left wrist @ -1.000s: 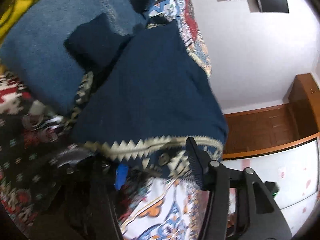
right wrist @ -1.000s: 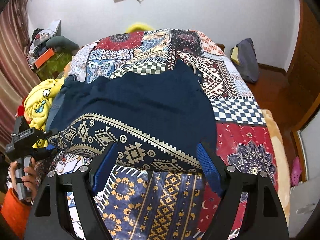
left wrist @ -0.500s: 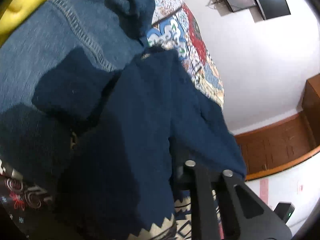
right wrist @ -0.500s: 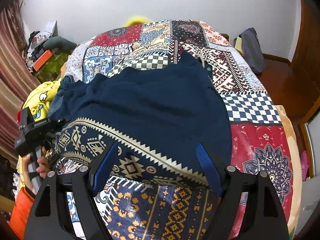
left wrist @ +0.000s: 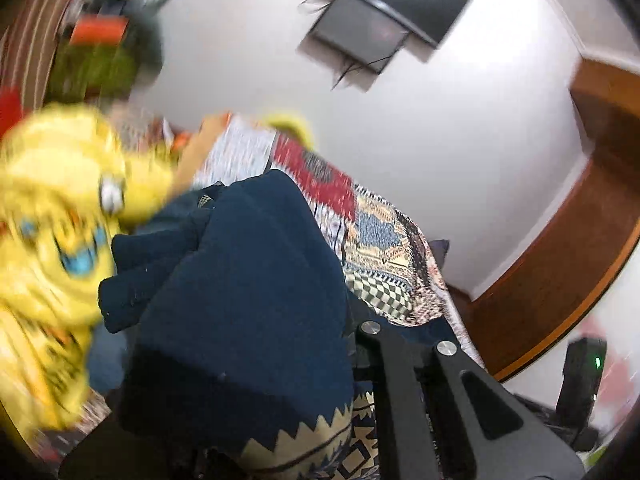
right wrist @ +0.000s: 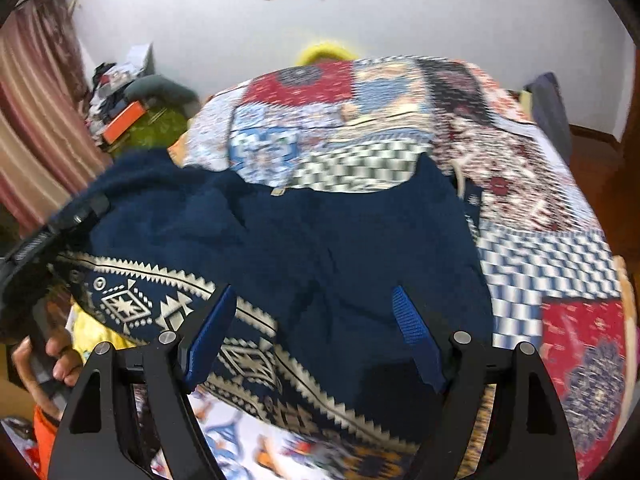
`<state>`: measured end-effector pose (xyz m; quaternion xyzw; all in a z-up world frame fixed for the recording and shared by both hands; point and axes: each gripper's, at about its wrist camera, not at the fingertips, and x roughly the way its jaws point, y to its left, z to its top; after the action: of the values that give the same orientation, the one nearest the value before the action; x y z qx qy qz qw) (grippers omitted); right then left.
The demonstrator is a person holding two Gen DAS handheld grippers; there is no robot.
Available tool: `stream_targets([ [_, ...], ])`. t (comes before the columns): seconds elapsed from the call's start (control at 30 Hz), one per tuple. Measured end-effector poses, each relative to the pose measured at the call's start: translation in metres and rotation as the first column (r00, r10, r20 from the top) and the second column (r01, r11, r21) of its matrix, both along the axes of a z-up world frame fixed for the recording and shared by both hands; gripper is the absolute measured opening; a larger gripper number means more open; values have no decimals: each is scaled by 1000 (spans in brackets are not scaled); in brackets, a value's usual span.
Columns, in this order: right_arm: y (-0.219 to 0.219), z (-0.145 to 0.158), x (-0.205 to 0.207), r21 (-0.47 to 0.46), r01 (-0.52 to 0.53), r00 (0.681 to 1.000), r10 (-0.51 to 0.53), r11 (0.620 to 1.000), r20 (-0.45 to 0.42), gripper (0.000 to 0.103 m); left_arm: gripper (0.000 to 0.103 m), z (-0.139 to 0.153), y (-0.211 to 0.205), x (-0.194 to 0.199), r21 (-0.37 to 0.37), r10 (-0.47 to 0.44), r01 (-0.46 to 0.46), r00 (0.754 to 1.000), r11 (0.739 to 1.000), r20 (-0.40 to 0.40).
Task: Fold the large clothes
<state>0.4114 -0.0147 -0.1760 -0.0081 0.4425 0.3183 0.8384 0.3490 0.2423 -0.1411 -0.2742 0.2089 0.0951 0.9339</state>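
now that the left gripper (left wrist: 360, 364) fingers are clamping the navy garment (right wrist: 320, 240) hem & lifting it off the bed (right wrist: 560, 184), i'm holding the right gripper (right wrist: 316, 336) wide open, empty, over the cloth.

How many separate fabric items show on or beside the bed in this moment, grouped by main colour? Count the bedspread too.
Navy with cream patterned border: 1, the navy garment
Yellow cartoon print: 1, the yellow cloth
Multicolour patchwork: 1, the bedspread
Grey-blue, at the bed's far right edge: 1, the grey cloth
Total: 4
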Motion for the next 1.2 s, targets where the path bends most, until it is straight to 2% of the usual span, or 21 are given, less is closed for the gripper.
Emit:
stream_targets([
  [0.1, 27, -13, 0, -20, -38, 999, 37, 999, -24, 78, 9, 15, -15, -7, 120, -25, 26, 1000, 992, -8],
  [0.23, 50, -38, 0, -51, -72, 995, 69, 996, -71, 78, 9, 15, -33, -6, 207, -71, 80, 996, 975, -53],
  [0.27, 51, -46, 2, -54, -82, 992, 76, 995, -105, 78, 9, 11, -42, -1, 230, -88, 104, 993, 968, -78],
  [0.33, 52, -62, 7, -35, -93, 980, 85, 995, -182, 78, 9, 5, -49, 3, 242, -106, 128, 989, 962, -101],
  [0.37, 51, -67, 7, -27, -91, 978, 84, 995, -191, 78, 9, 2, -54, 7, 242, -123, 147, 986, 959, -111],
  [0.5, 49, -61, 0, -68, -126, 982, 115, 990, -151, 77, 9, 2, -70, 22, 217, -203, 225, 972, 950, -122],
  [0.57, 33, -52, -4, -60, -116, 986, 107, 991, -129, 77, 9, 5, -82, 29, 214, -244, 269, 960, 939, -135],
  [0.67, -9, -37, -9, -32, -43, 995, 40, 999, -89, 78, 9, 5, -102, 40, 219, -302, 330, 941, 918, -153],
  [0.73, -41, -31, -9, -45, 20, 998, -23, 999, -64, 78, 9, 2, -118, 46, 213, -341, 372, 925, 903, -169],
  [0.83, -88, -26, -7, -80, 122, 991, -125, 989, -40, 78, 9, -6, -151, 56, 202, -417, 453, 887, 868, -196],
  [0.9, -115, -25, -6, -79, 175, 983, -178, 981, -42, 78, 9, -14, -172, 59, 176, -477, 512, 854, 840, -207],
  [1.03, -161, -21, -6, -62, 269, 960, -273, 961, -59, 78, 9, -40, -218, 68, 138, -595, 648, 749, 749, -291],
  [1.07, -169, -19, -8, -54, 288, 955, -291, 956, -63, 78, 9, -54, -231, 71, 129, -615, 683, 711, 719, -341],
  [1.1, -177, -18, -10, -45, 303, 950, -305, 952, -65, 78, 9, -65, -238, 72, 123, -619, 701, 687, 702, -380],
  [1.2, -192, -12, -15, -26, 326, 943, -327, 945, -63, 78, 9, -84, -248, 70, 155, -608, 728, 653, 667, -452],
])
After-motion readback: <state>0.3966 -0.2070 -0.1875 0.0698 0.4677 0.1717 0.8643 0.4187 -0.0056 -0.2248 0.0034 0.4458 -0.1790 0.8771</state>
